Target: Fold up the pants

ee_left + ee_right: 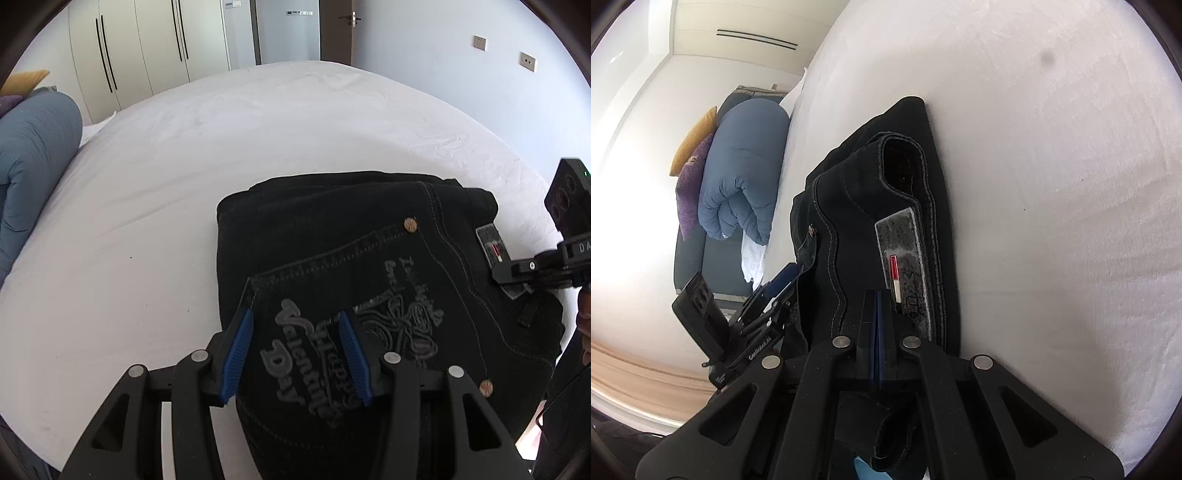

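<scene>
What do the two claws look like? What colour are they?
Both are black plastic frames with round silver bolts. The left claw has ribbed blue pads inside its fingers. The right claw has blue pads too, and white lettering on its body.

black pants with grey stitching, grey embroidered lettering on the pocket, copper rivets and a grey patch with a red-and-white tab. white sheet under the pants, blue duvet left of them. blue pads on black grippers.
</scene>
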### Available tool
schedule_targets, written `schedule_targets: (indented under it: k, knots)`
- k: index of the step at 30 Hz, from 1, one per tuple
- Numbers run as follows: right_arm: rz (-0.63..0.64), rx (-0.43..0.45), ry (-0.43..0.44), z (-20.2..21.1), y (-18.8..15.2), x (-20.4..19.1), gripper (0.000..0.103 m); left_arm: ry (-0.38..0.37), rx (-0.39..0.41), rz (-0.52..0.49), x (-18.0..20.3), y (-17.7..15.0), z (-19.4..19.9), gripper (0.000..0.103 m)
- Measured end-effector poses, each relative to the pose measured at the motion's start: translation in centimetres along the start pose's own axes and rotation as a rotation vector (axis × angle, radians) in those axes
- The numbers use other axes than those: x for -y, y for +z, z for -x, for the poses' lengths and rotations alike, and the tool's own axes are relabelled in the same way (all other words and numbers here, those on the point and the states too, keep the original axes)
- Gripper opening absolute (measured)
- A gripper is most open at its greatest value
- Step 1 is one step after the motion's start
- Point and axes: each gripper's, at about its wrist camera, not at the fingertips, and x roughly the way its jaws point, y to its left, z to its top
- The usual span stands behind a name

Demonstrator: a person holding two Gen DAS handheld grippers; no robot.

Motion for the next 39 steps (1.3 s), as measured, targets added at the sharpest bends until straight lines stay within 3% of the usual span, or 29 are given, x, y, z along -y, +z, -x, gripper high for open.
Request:
schedule_targets:
  k: [4, 7, 12, 14, 16, 19, 21, 26, 30, 32, 34, 35, 37, 38, 39]
  knots:
    - [-0.007, 0.015, -0.017, -0.2, -0.4, -0.8, 0.000, 0.085, 0.026, -0.062, 2.1, -2.5, 1.3, 0.050]
    - [-0.008, 0.023, -0.043, 0.3, -1.0, -2.4, 0.000, 0.064, 0.027, -0.001, 1.5, -3.5, 1.8, 0.050]
    - [0.077, 0.001, 0.006, 1.2, -4.2, -7.0, 0.002, 0.054, 0.018, -0.019, 1.7, -2.9, 1.3, 0.050]
    - [0.118, -0.025, -0.014, 0.6, -6.0, -7.8, 0.002, 0.044, 0.021, -0.005, 1.4, -2.7, 0.9, 0.050]
    - [0.096, -0.059, -0.058, -0.7, -7.2, -6.3, 0.001, 0.045, 0.024, -0.004, 1.5, -3.0, 0.8, 0.050]
    - [0.055, -0.007, 0.081, -1.0, -7.9, -3.2, 0.000, 0.052, 0.034, -0.010, 1.7, -3.2, 0.8, 0.050]
    - [0.044, 0.004, 0.119, -0.8, -8.1, -2.6, 0.000, 0.049, 0.035, -0.007, 1.7, -3.3, 0.8, 0.050]
    - [0.061, 0.011, 0.082, 1.5, -7.8, -3.2, 0.000, 0.041, 0.033, -0.001, 1.5, -3.2, 0.7, 0.050]
    - [0.017, 0.124, 0.048, 6.2, -6.8, -2.6, 0.005, 0.036, 0.027, 0.005, 1.2, -3.0, 0.8, 0.050]
    - [0.020, 0.159, -0.009, 7.9, -6.1, -2.6, 0.006, 0.028, 0.024, 0.009, 1.0, -2.8, 1.3, 0.056]
    - [0.019, 0.161, -0.038, 8.1, -5.3, -2.8, 0.008, 0.031, 0.011, 0.028, 0.4, -2.5, 1.9, 0.071]
    - [0.016, 0.157, -0.041, 7.8, -4.9, -3.0, 0.013, 0.026, 0.016, 0.056, -0.3, -2.4, 2.5, 0.073]
    - [0.003, 0.147, -0.056, 7.1, -4.0, -3.0, 0.042, 0.017, 0.037, 0.113, -1.8, -2.3, 3.7, 0.080]
    - [-0.013, 0.154, -0.052, 6.8, -3.5, -3.0, 0.072, 0.019, 0.047, 0.145, -2.8, -2.2, 4.2, 0.090]
    - [-0.028, 0.170, -0.043, 6.7, -3.0, -2.9, 0.080, 0.019, 0.052, 0.174, -3.7, -2.1, 4.4, 0.094]
